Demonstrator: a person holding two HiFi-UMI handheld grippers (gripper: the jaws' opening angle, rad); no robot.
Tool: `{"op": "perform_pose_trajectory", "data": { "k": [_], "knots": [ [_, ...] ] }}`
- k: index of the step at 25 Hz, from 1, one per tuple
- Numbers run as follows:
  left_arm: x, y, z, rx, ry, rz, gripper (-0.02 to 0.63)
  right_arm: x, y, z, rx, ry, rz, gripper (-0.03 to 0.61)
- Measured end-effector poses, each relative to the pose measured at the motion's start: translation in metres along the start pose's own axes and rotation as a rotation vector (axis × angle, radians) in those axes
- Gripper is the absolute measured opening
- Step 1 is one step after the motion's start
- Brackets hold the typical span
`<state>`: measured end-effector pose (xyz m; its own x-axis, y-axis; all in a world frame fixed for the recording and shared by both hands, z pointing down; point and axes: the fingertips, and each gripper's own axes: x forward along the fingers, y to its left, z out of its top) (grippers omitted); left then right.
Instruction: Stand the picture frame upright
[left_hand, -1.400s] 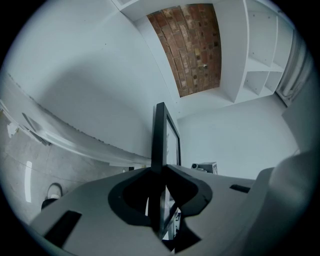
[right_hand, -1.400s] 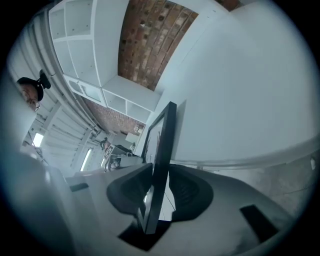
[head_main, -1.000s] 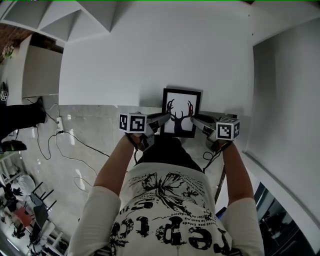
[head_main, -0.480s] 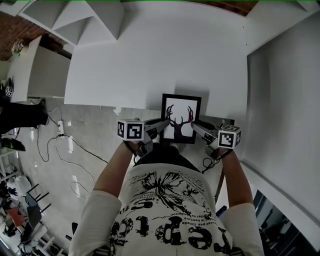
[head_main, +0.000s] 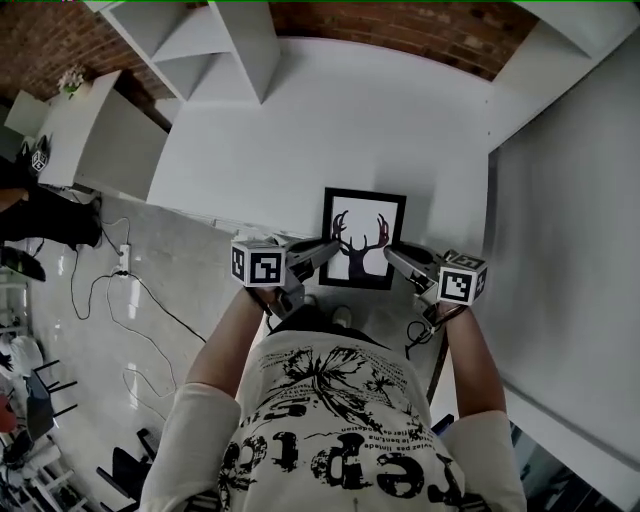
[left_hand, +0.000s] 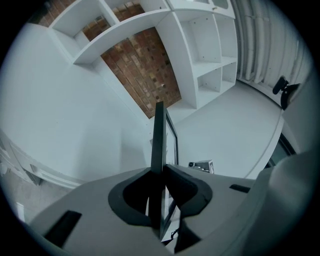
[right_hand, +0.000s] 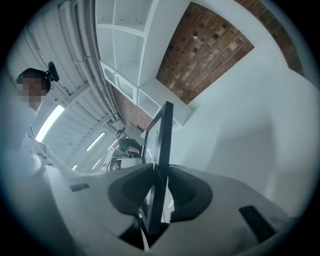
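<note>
The picture frame (head_main: 362, 238) is black with a white mat and a dark antler print, and its face is turned up to the head view. It is held at the near edge of the white table (head_main: 330, 130), its lower part out over the floor. My left gripper (head_main: 335, 247) is shut on its left edge and my right gripper (head_main: 388, 253) on its right edge. In the left gripper view the frame (left_hand: 159, 140) stands edge-on between the pads of the gripper (left_hand: 161, 172). The right gripper view shows the frame (right_hand: 164, 135) edge-on in the gripper (right_hand: 161, 172).
White shelves (head_main: 200, 40) and a brick wall (head_main: 400, 30) stand behind the table. A white cabinet (head_main: 90, 130) is at the left, with cables (head_main: 110, 290) on the tiled floor below it. A white panel (head_main: 570, 250) runs along the right. A person in dark clothes (head_main: 40, 215) is far left.
The head view has tipped up, so more of the shelves and brick wall shows. Both grippers keep their hold on the frame, which sits slightly lower in the picture.
</note>
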<state>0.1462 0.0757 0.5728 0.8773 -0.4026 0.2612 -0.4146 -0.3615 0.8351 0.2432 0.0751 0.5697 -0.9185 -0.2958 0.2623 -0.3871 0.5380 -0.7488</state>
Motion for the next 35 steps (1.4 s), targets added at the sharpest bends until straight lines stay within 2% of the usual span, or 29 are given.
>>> {"op": "perform_pose_trajectory", "data": {
  "k": [10,17,19,23,26,32,35],
  "knots": [
    [-0.023,-0.037,0.013,0.120,-0.071,0.010,0.087,-0.006,0.036,0.017,-0.099,-0.023,0.045,0.098],
    [-0.010,-0.020,0.001,0.202,-0.071,0.003,0.086,-0.004,0.014,0.003,-0.154,-0.056,0.057,0.097],
    [-0.022,-0.011,0.026,0.212,-0.061,-0.015,0.086,0.017,0.017,0.021,-0.164,-0.065,0.046,0.097],
    [-0.071,0.024,0.116,0.207,-0.044,-0.036,0.084,0.103,0.032,0.085,-0.153,-0.064,0.002,0.097],
    [-0.103,0.056,0.168,0.216,-0.027,-0.042,0.084,0.163,0.036,0.117,-0.147,-0.070,-0.019,0.097],
    [-0.168,0.099,0.244,0.272,-0.005,-0.070,0.084,0.259,0.059,0.160,-0.184,-0.068,-0.059,0.098],
    [-0.200,0.145,0.308,0.271,-0.005,-0.078,0.083,0.335,0.053,0.201,-0.190,-0.054,-0.072,0.098]
  ]
}}
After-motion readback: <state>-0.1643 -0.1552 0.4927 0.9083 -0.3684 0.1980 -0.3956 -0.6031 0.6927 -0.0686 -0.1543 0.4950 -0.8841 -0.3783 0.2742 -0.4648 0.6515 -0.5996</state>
